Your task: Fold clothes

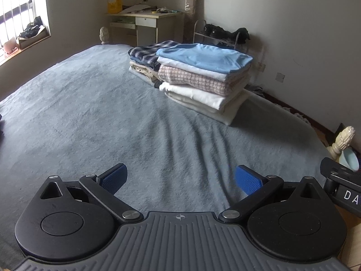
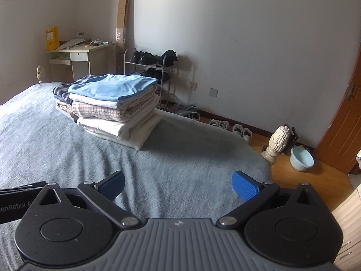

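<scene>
A stack of folded clothes (image 1: pixel 203 76) rests on the far right part of the grey-blue bed cover (image 1: pixel 90 117), topped by a light blue garment (image 1: pixel 207 56); a plaid piece (image 1: pixel 146 52) lies on a second pile behind it. My left gripper (image 1: pixel 180 179) hovers open over bare cover, well short of the stack. The right wrist view shows the same stack (image 2: pixel 112 110) with the blue garment (image 2: pixel 112 87) on top. My right gripper (image 2: pixel 178 185) is open too, with nothing between its blue pads (image 2: pixel 244 187), near the bed's right edge.
A desk (image 2: pixel 79 56) and a shoe rack (image 2: pixel 149 67) stand against the far walls. Beside the bed on the wooden floor are shoes (image 2: pixel 227 126), a cream bedpost finial (image 2: pixel 278 142), a pale blue basin (image 2: pixel 301 159) and an orange door (image 2: pixel 343 117). A window (image 1: pixel 15 11) is at the left.
</scene>
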Action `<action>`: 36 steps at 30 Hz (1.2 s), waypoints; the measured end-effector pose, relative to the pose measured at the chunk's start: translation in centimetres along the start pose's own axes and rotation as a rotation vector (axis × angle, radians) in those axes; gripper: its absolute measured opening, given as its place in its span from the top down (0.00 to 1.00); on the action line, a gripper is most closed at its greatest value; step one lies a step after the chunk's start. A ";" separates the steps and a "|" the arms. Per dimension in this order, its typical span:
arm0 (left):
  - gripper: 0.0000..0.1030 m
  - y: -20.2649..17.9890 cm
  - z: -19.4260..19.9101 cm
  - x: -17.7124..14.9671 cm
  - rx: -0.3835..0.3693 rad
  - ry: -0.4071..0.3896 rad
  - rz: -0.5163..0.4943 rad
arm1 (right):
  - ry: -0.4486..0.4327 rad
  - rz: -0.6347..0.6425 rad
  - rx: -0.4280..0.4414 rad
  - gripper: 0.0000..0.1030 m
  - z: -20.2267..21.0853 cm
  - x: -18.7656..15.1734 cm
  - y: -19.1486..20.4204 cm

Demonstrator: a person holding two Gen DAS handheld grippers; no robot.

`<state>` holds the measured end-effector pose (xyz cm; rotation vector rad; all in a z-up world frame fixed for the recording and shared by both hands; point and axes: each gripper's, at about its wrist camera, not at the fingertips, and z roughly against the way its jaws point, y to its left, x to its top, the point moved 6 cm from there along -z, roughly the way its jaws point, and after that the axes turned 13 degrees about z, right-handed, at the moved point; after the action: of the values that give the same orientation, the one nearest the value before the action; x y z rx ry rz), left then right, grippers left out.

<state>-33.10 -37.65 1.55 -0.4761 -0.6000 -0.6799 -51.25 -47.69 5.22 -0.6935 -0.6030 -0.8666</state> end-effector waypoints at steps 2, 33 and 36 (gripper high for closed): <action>0.00 -0.4 -0.1 -0.3 -0.002 0.003 -0.006 | 0.007 0.006 -0.002 0.00 -0.2 -0.2 -0.2; 0.00 -1.9 -0.4 -0.2 0.022 0.002 -0.021 | 0.000 -0.013 0.013 0.00 -0.4 -0.9 -1.2; 0.00 -1.7 -0.2 -0.4 0.024 -0.002 -0.020 | 0.000 -0.015 0.015 0.00 -0.4 -0.8 -1.2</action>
<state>-34.44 -38.72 1.52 -0.4488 -0.6150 -0.6909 -52.55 -48.20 4.75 -0.6758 -0.6153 -0.8753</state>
